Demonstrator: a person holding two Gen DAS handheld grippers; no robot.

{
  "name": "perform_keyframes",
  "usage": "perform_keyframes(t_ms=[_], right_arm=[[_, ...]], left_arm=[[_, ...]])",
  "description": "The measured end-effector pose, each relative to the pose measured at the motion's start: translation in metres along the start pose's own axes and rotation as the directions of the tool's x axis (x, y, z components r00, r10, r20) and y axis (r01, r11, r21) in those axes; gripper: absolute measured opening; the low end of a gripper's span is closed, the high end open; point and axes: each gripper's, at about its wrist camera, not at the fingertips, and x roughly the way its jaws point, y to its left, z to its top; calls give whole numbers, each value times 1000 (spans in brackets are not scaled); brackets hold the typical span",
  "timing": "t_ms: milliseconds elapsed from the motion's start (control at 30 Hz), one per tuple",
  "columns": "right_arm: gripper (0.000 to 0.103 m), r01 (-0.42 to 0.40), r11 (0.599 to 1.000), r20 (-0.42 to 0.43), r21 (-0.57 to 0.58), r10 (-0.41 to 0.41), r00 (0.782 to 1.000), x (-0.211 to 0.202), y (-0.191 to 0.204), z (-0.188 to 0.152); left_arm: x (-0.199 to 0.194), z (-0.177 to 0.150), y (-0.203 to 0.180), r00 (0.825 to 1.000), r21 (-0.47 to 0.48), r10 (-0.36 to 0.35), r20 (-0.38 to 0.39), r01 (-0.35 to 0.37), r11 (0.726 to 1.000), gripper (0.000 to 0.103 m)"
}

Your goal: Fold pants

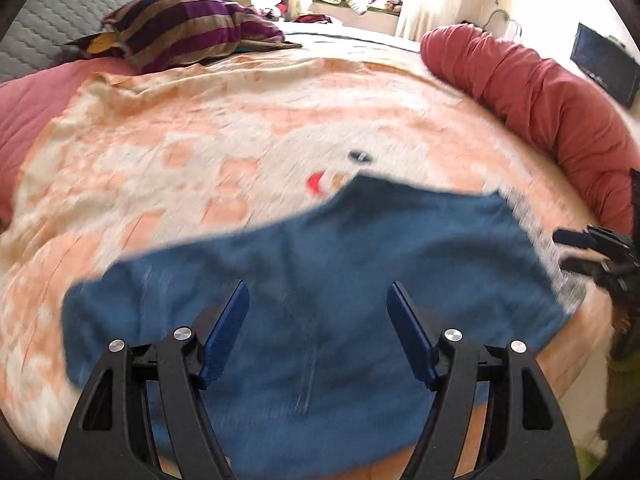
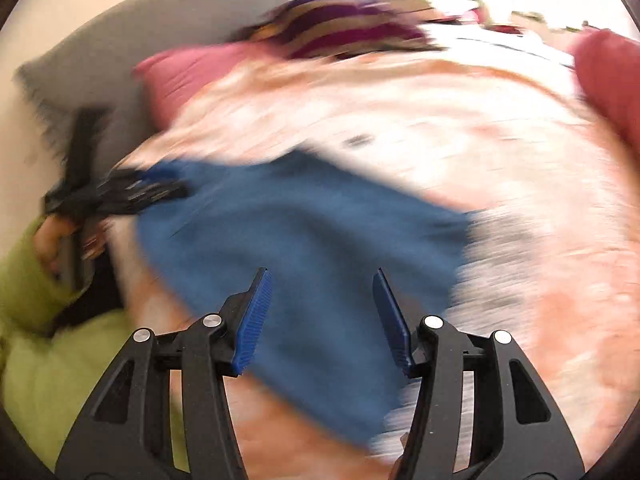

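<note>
A bed (image 1: 168, 168) covered by an orange-and-cream patterned sheet fills both views, with a striped pillow (image 1: 180, 28) and a rolled red blanket (image 1: 540, 92) pushed to its far edges, so that the middle is left as working ground. The blue pants (image 1: 320, 280) are spread on the near part of the sheet, apparently already doubled into a broad shape, with a grey band showing along the right-hand edge in the left wrist view.

The left gripper (image 1: 318, 328) is held above the cloth with its jaws parted and nothing between the pads; the cloth is seen lying below them, not pinched. The right gripper (image 2: 322, 316) is likewise held partly open over the blue cloth, empty as far as the heavy blur allows it to be judged.

Both are probably kept clear and open so that a fresh edge can be picked for the next fold. A hand in a green sleeve (image 2: 28, 280) is seen holding the left gripper's handle.
</note>
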Motion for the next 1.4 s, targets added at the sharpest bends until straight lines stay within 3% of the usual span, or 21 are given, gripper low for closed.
perform_keyframes(t_ms=[67,167,400,533,633,700,767,833,867,1000,1100,1233,1333,1400], right_arm=[[46,69,996,-1,51,-69,998,2,-34,12],[46,104,986,-43,132,-100,994,20,-83,26],[39,56,958,-126,282,-21,992,70,-148,21],[38,4,958,-111,287,29,993,78,-146,11],[30,-14,962,-105,272,44,994,79,-142,10],[24,-22,969,-105,245,49,993,79,-135,10],[19,-32,974,-95,223,54,994,78,-130,10],[16,-29,978,-76,205,45,996,74,-126,10],[15,-26,980,-61,197,38,997,69,-125,11],[14,-1,990,35,142,-4,999,46,-119,26],[14,30,994,52,107,-36,998,46,-119,39],[14,77,994,-4,80,-77,997,71,-124,44],[14,115,991,-73,74,-110,991,93,-131,35],[16,128,988,-88,88,-120,989,99,-133,31]], left_arm=[[16,23,-4,1000,7,-11,-15,12,1000,70],[43,48,-7,998,-10,-43,-55,43,999,70],[105,70,-6,990,-33,-47,-130,43,999,70],[128,68,0,981,-89,-119,-154,107,990,69],[132,65,-4,982,-78,-129,-140,119,990,67],[131,64,-8,981,-76,-138,-135,129,989,55],[130,63,-13,976,-79,-171,-132,161,984,26],[126,62,-22,978,-53,-167,-126,161,985,13],[123,62,-24,980,-39,-157,-119,153,987,11],[106,68,-28,992,-6,-114,-47,114,993,10],[103,79,-30,996,8,-82,-25,83,997,10],[116,82,-34,999,39,-27,-32,29,999,8],[129,75,-29,998,16,-32,-58,33,999,9],[134,71,-28,998,19,-27,-61,28,999,15]])
